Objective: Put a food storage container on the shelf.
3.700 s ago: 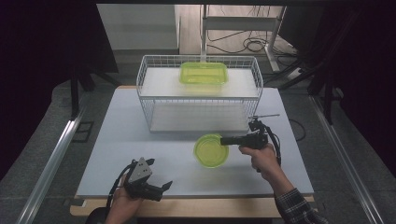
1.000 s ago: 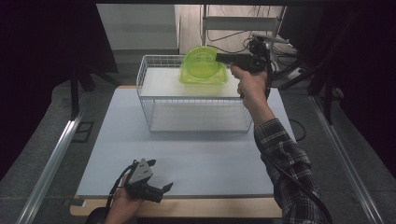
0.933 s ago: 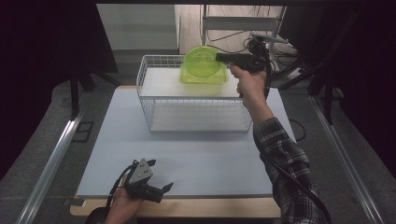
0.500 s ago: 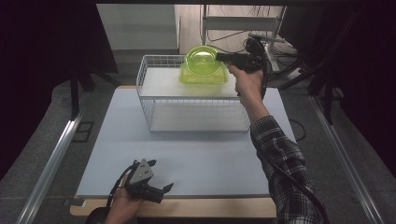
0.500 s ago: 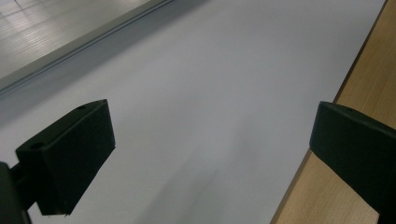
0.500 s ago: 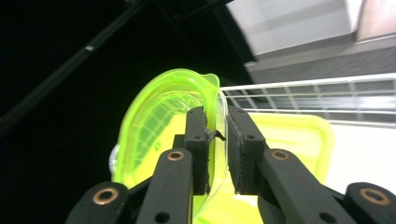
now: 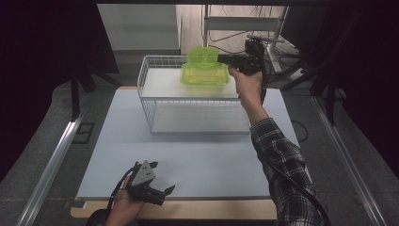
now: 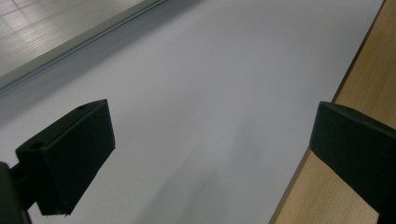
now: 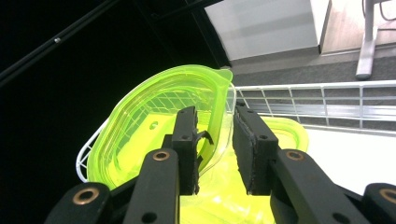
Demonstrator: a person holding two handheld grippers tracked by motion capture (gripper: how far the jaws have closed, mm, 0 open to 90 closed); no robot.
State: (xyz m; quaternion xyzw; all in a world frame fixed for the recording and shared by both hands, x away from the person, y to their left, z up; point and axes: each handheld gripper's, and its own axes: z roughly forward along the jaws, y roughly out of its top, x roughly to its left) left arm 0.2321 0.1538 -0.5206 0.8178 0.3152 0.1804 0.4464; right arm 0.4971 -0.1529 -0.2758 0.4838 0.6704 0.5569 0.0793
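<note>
A yellow-green plastic container [image 7: 204, 77] sits on the upper shelf of a white wire basket [image 7: 141, 84]. Its matching lid [image 7: 203, 55] stands tilted on the container's top. My right gripper [image 7: 220, 58] reaches in from the right at lid height. In the right gripper view the lid's rim [image 9: 219, 107] runs between the jaws of my right gripper [image 9: 215, 140]. They have just been opening, and the right pad stands off the plastic. The container [image 9: 287, 135] lies below. My left gripper [image 7: 162, 194] rests open at the table's front edge, with nothing between its jaws [image 8: 210, 154].
The wire basket [image 9: 303, 98] stands at the back middle of the white table [image 7: 188, 155]. A wooden strip [image 8: 364, 84] borders the table's front edge. Cables and a metal stand [image 7: 263, 23] lie on the floor behind the table.
The lid went from the table up to the basket, held in my right gripper. Over the last second it settled a little lower onto the container. My left gripper stayed put.
</note>
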